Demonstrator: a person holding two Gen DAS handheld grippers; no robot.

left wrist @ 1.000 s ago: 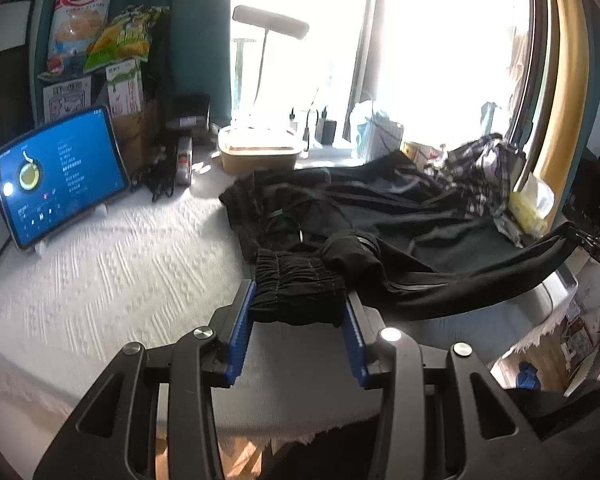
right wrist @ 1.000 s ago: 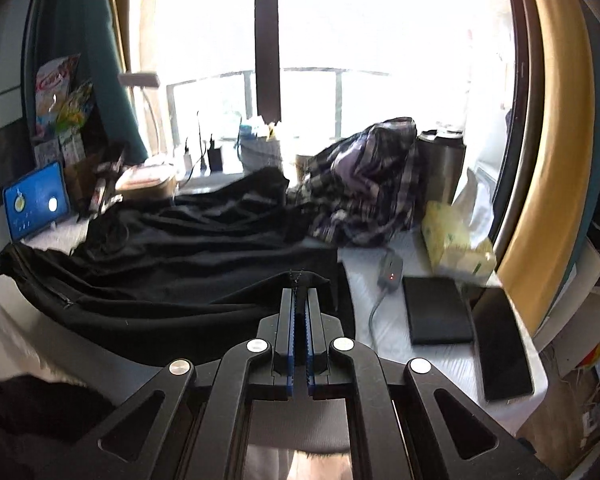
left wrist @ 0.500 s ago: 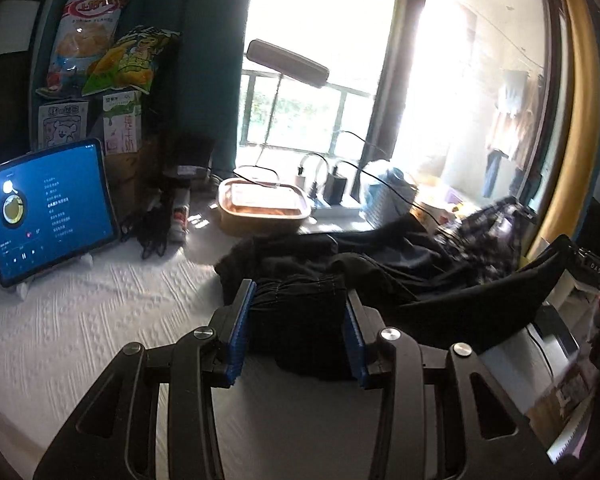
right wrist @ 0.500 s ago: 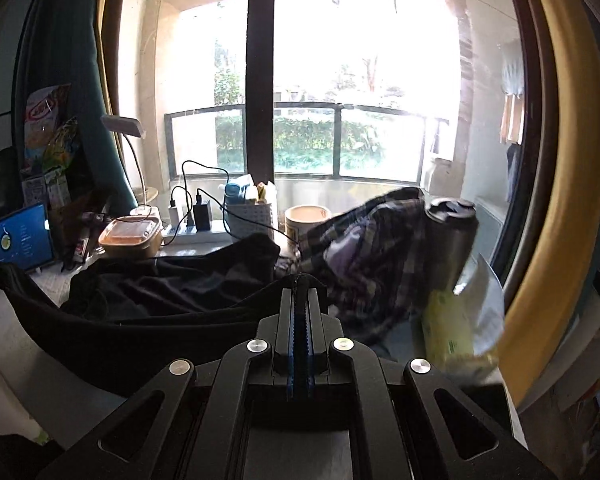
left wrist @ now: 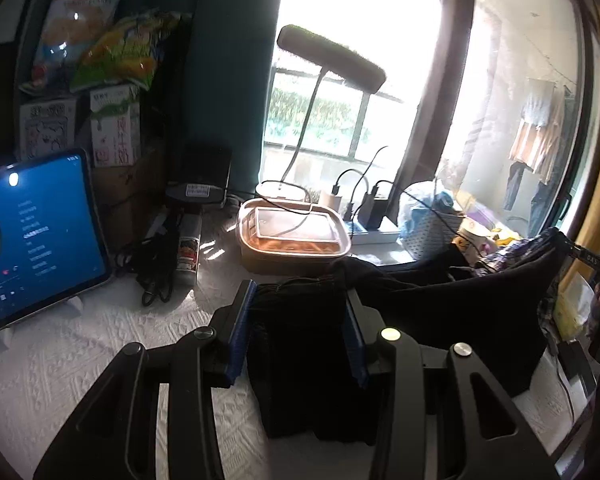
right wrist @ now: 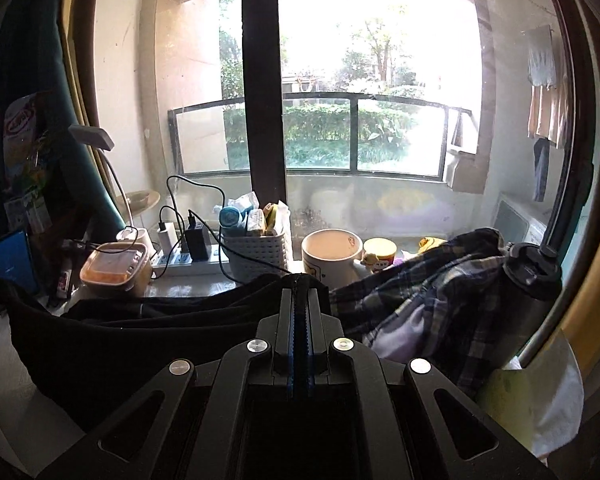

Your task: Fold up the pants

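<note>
Black pants (left wrist: 452,304) hang stretched between my two grippers above the white textured tablecloth (left wrist: 72,360). My left gripper (left wrist: 300,300) is shut on a thick bunch of the black fabric, the gathered cuff filling the gap between its blue pads. In the right wrist view my right gripper (right wrist: 300,280) is shut on the thin edge of the pants (right wrist: 120,344), which sag away to the left. The lower folds of the pants rest on the table toward the window.
A blue-lit tablet (left wrist: 32,236) stands at left, snack bags (left wrist: 100,32) behind it. A lidded food container (left wrist: 292,236), desk lamp (left wrist: 332,58), power strip with chargers (right wrist: 184,256), white basket (right wrist: 256,248), mug (right wrist: 332,256), plaid cloth (right wrist: 440,312) and steel bottle (right wrist: 528,300) crowd the window side.
Both grippers have carried the pants up and toward the window; the containers, lamp and sill clutter now loom nearer. The fabric is folding over the part lying on the table.
</note>
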